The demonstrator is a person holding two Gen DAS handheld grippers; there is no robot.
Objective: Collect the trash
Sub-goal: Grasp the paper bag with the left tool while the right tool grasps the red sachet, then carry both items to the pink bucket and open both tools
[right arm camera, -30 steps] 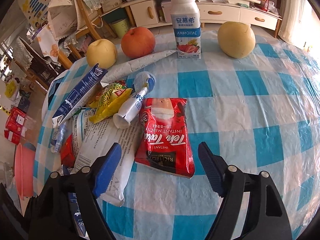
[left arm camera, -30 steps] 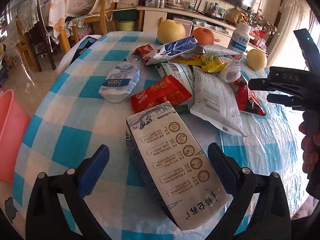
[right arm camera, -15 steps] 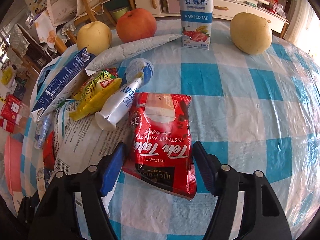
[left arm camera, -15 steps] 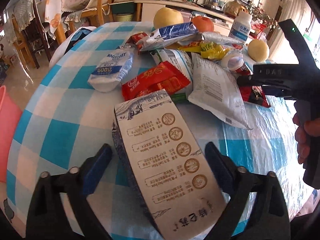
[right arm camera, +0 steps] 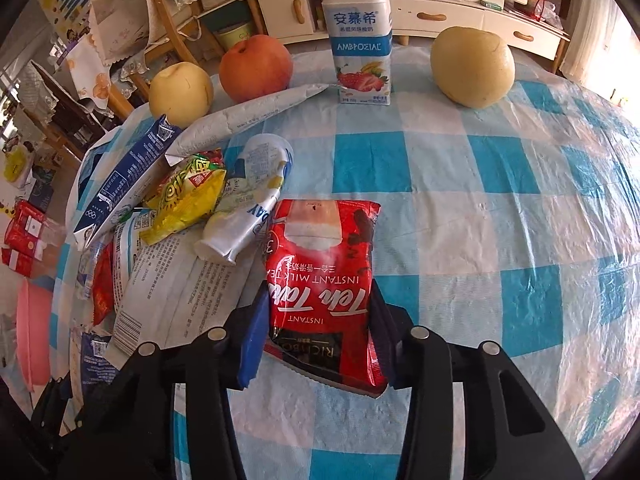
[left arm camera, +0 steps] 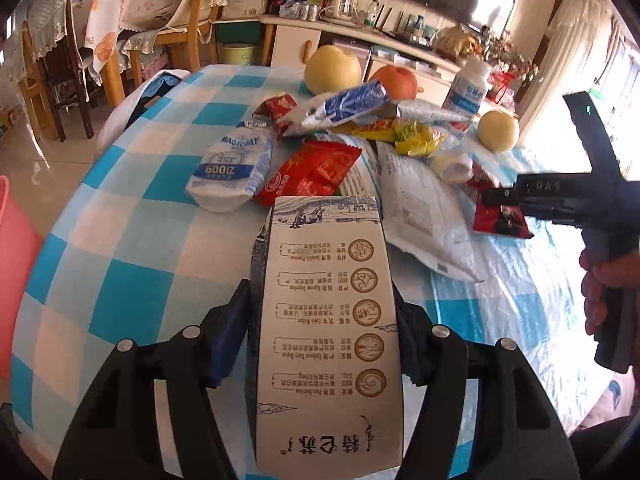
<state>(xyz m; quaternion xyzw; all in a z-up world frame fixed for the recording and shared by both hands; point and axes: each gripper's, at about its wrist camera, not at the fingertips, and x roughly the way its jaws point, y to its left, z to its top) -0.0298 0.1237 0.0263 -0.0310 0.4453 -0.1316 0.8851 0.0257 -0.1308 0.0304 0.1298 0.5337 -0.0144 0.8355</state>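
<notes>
Red packet (right arm camera: 324, 292); blue-checked tablecloth (right arm camera: 500, 208)

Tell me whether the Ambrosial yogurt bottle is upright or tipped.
Upright: the yogurt bottle stands on its base on the checked tablecloth, cap on top.

"AMBROSIAL" is printed on the bottle (right arm camera: 362, 32). "INSTANT MILK TEA" is read on the red packet (right arm camera: 322, 284). "MAGICDAY" is marked on the white pouch (left arm camera: 234, 168).

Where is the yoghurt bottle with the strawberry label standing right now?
In the right wrist view the yoghurt bottle stands upright at the table's far edge, between the red apple on its left and a yellow pear on its right.
</notes>
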